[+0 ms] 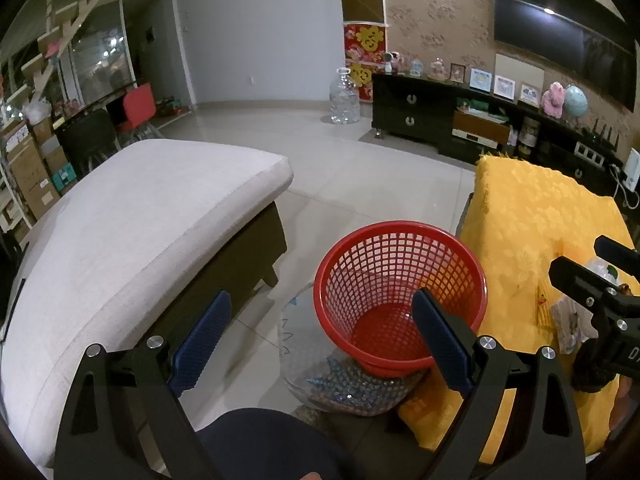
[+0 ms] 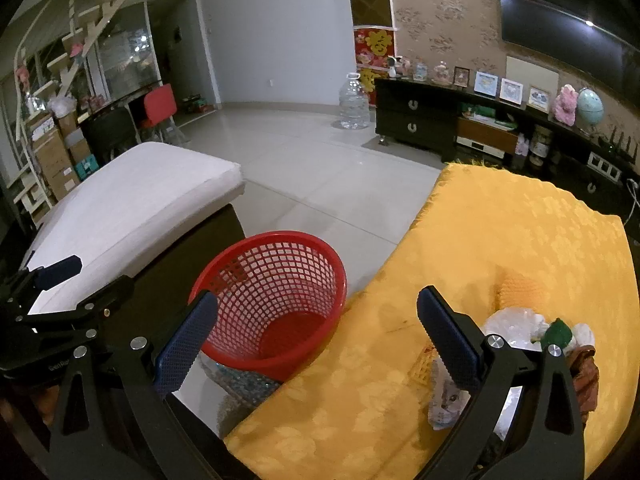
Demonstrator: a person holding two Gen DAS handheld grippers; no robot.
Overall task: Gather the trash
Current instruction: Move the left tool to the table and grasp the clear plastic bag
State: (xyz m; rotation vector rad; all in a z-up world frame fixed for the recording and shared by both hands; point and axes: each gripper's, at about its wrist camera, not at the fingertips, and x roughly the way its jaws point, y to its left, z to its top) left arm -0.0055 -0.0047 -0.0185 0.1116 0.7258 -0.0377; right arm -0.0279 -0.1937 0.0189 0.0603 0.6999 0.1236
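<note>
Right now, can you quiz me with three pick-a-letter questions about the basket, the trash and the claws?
1. Where is the trash?
A. in the basket
B. on the yellow cloth
C. on the sofa

2. What colour is the basket?
A. red
B. blue
C. green

3. How is the right claw?
A. shut on trash
B. open
C. shut with nothing in it

Answers:
1 B, the wrappers lie on the yellow cloth.
2 A, its mesh wall is red.
3 B, its blue pads stand wide apart.

Yellow-clothed table (image 2: pixel 500 240): trash (image 2: pixel 516 322). Floor (image 2: pixel 320 184): red basket (image 2: pixel 276 300).
</note>
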